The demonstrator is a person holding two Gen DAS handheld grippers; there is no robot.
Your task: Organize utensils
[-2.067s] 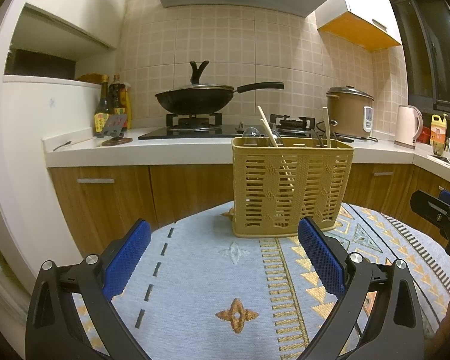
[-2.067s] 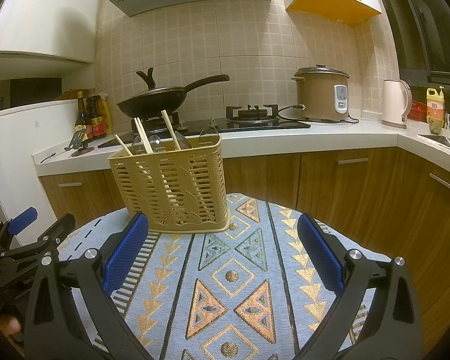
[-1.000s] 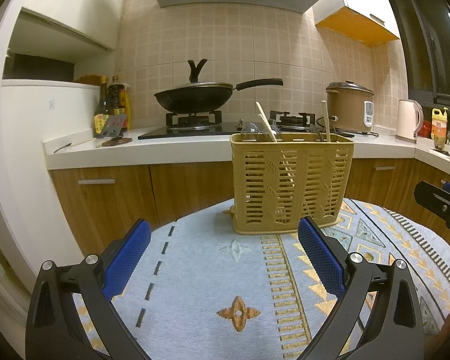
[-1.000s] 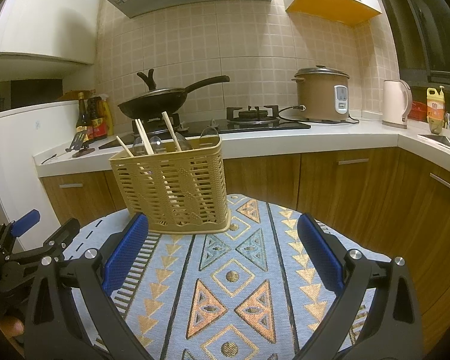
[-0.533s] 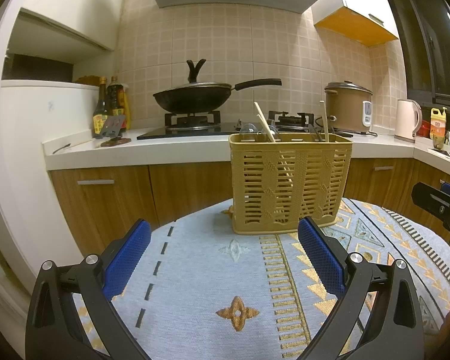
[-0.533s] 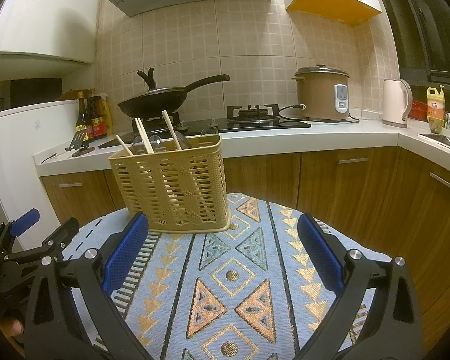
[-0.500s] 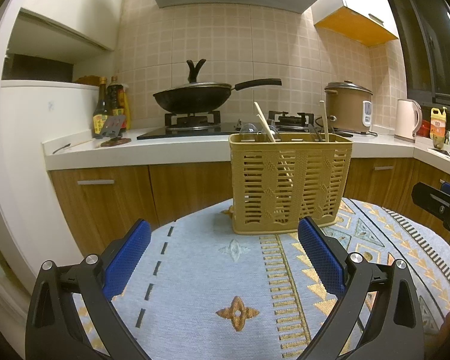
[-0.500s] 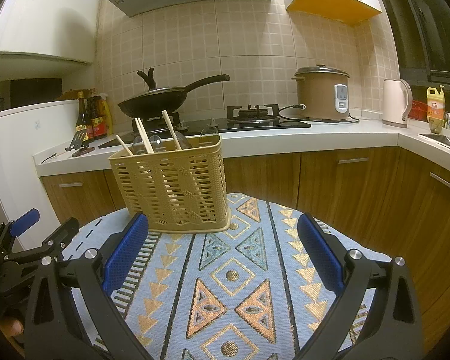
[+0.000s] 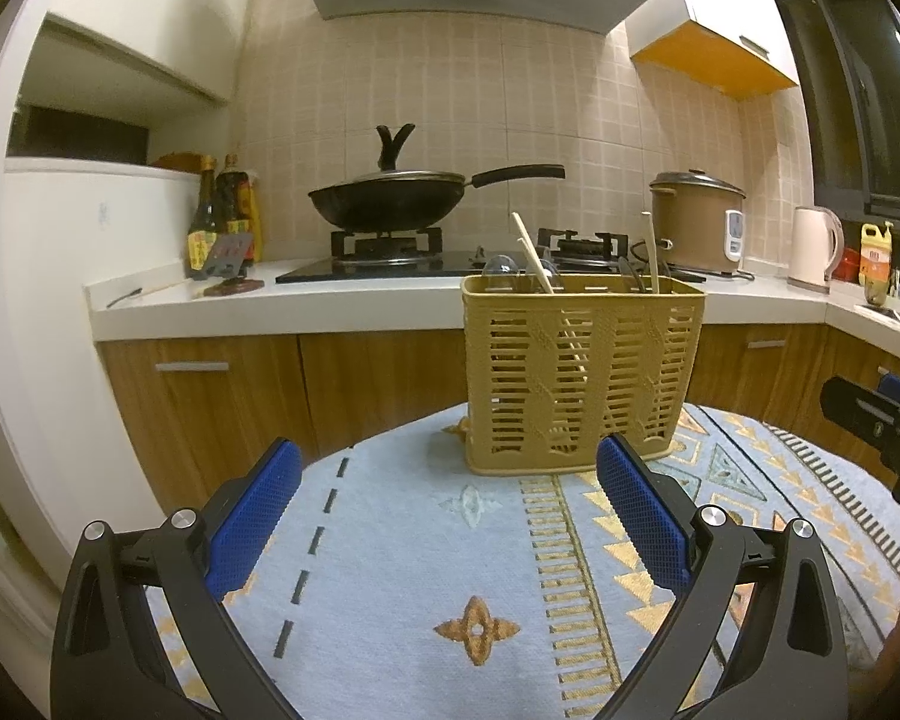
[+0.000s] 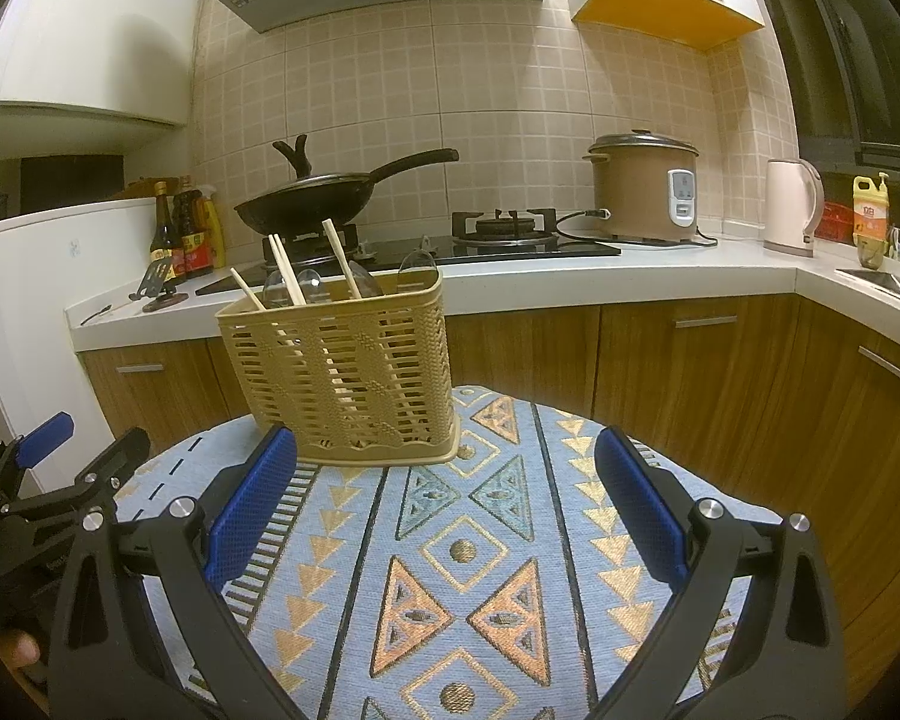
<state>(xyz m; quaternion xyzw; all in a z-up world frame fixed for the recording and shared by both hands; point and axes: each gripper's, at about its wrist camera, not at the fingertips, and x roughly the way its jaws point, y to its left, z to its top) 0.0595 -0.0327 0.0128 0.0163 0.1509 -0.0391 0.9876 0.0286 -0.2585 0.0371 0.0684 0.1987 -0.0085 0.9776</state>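
A tan slotted utensil basket (image 9: 579,372) stands upright at the far side of a round table with a blue patterned cloth (image 9: 438,540). Wooden chopsticks (image 9: 533,252) and clear spoons (image 9: 501,267) stick out of its top. The basket also shows in the right wrist view (image 10: 345,381), with chopsticks (image 10: 287,270) leaning in it. My left gripper (image 9: 447,504) is open and empty, short of the basket. My right gripper (image 10: 447,504) is open and empty, to the right of the basket. The left gripper also shows at the left edge of the right wrist view (image 10: 54,474).
Behind the table runs a kitchen counter (image 9: 282,303) with wooden cabinets. On it are a black wok (image 9: 390,207) on the stove, sauce bottles (image 9: 222,216), a rice cooker (image 9: 696,222) and a kettle (image 9: 813,255). A sink (image 10: 882,279) is at the far right.
Both grippers stay open and empty. The left wrist view has drifted slightly, so the basket sits a little higher in it. The right gripper has hardly moved.
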